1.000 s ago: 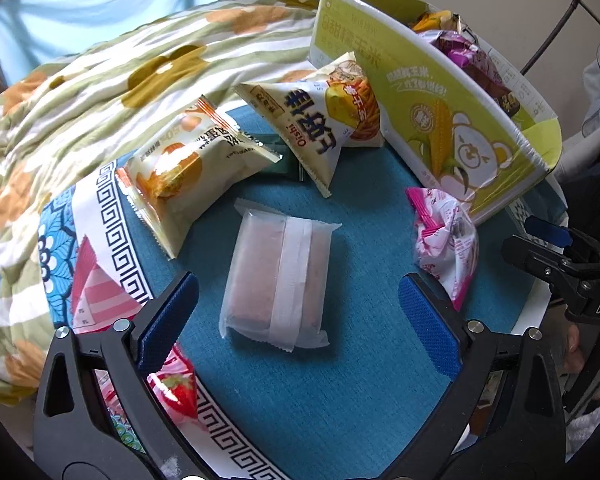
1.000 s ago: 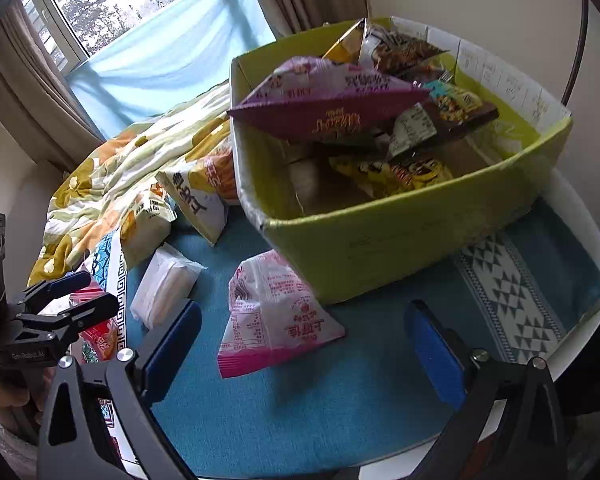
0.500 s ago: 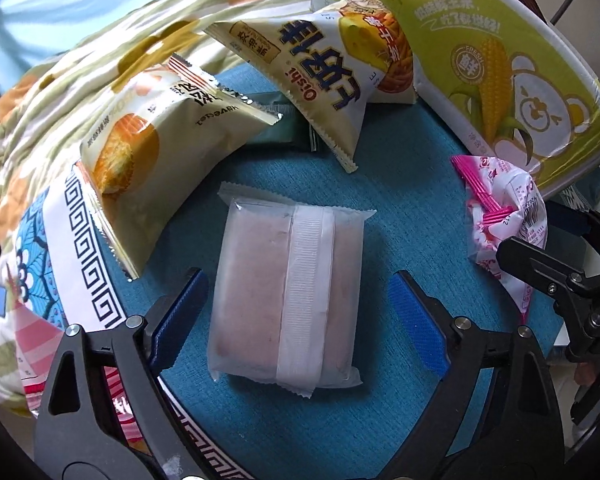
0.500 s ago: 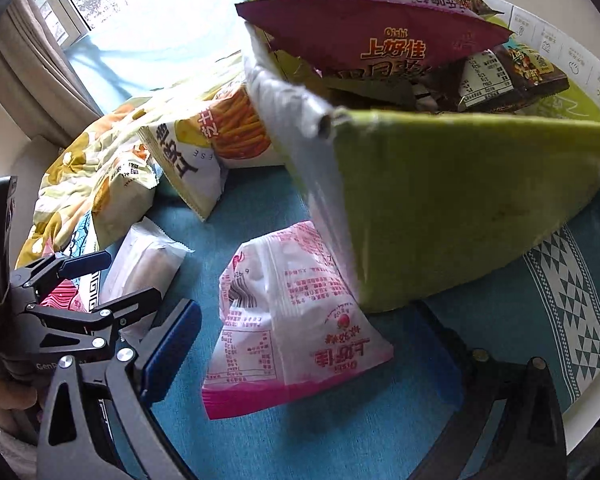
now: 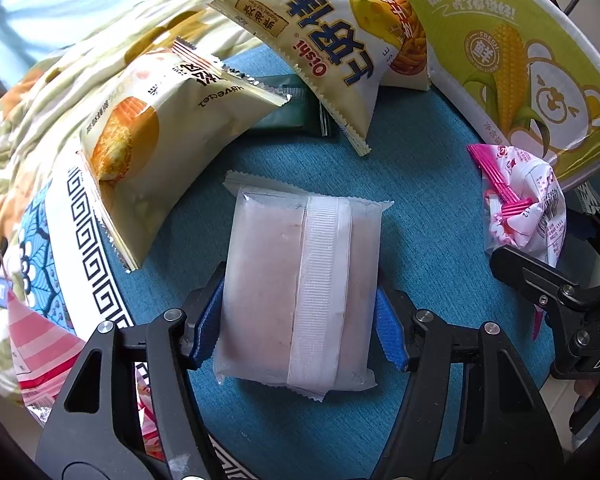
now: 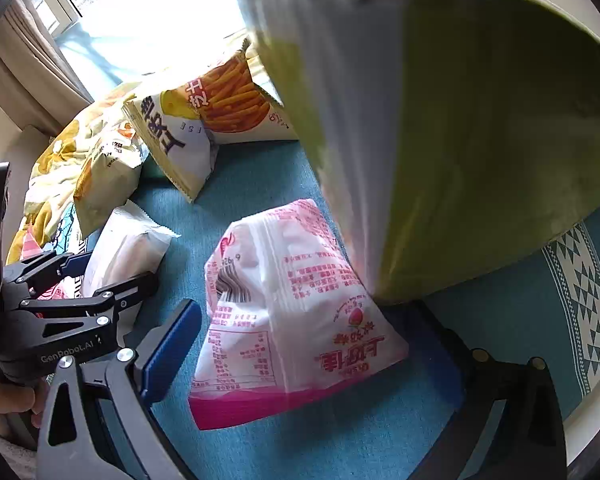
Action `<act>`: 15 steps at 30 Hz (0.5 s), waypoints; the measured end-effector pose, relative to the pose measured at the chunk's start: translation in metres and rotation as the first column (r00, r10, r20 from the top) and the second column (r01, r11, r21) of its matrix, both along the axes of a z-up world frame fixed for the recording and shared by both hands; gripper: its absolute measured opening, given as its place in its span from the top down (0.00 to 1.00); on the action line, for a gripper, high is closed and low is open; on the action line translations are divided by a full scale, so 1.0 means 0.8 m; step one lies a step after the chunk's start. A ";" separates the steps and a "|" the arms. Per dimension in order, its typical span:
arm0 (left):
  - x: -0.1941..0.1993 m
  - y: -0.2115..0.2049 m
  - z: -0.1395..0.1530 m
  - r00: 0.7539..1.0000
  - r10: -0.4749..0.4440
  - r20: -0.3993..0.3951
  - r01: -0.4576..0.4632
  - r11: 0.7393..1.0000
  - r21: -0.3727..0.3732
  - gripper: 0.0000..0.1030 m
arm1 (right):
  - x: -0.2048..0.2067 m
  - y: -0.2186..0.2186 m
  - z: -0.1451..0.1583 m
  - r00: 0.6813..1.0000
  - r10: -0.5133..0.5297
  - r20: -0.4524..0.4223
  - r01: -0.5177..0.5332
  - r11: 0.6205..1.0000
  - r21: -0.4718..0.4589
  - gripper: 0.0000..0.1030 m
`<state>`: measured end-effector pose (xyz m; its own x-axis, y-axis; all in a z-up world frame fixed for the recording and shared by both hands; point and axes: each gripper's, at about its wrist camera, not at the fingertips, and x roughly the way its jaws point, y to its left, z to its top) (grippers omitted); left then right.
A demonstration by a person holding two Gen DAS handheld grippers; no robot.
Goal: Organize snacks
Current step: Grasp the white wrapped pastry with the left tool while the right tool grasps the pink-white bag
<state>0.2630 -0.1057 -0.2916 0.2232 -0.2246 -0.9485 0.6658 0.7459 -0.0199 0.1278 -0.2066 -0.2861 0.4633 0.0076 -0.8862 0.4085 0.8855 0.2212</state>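
My left gripper (image 5: pixel 298 316) has closed on a clear-wrapped pinkish cake packet (image 5: pixel 300 284) lying on the teal cloth; both blue pads press its sides. The packet also shows in the right wrist view (image 6: pixel 128 252). My right gripper (image 6: pixel 304 344) is open and straddles a pink-and-white snack bag (image 6: pixel 288 316) that leans against the green cardboard box (image 6: pixel 480 140). The same bag (image 5: pixel 520 212) and box (image 5: pixel 520 52) show at the right of the left wrist view.
A yellow Oishi bag (image 5: pixel 340 48), a cream pastry bag (image 5: pixel 160 132) and a dark green packet (image 5: pixel 288 112) lie beyond the cake. A pink striped packet (image 5: pixel 40 344) sits at the left edge. A floral blanket (image 5: pixel 60 60) lies behind.
My left gripper moved forward over the cake packet and closed on it. My right gripper moved in lower and closer around the pink bag, beside the box.
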 end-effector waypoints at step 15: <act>-0.038 0.004 0.008 1.000 0.019 -0.025 -0.020 0.999 -0.036 0.41 | 0.009 0.023 0.001 0.998 0.040 -0.051 -0.043 0.998 -0.054 0.28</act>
<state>0.2330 -0.1025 -0.2855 0.2045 -0.2551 -0.9450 0.6503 0.7570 -0.0636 0.1351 -0.1886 -0.2857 0.4184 -0.0239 -0.9079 0.3807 0.9122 0.1514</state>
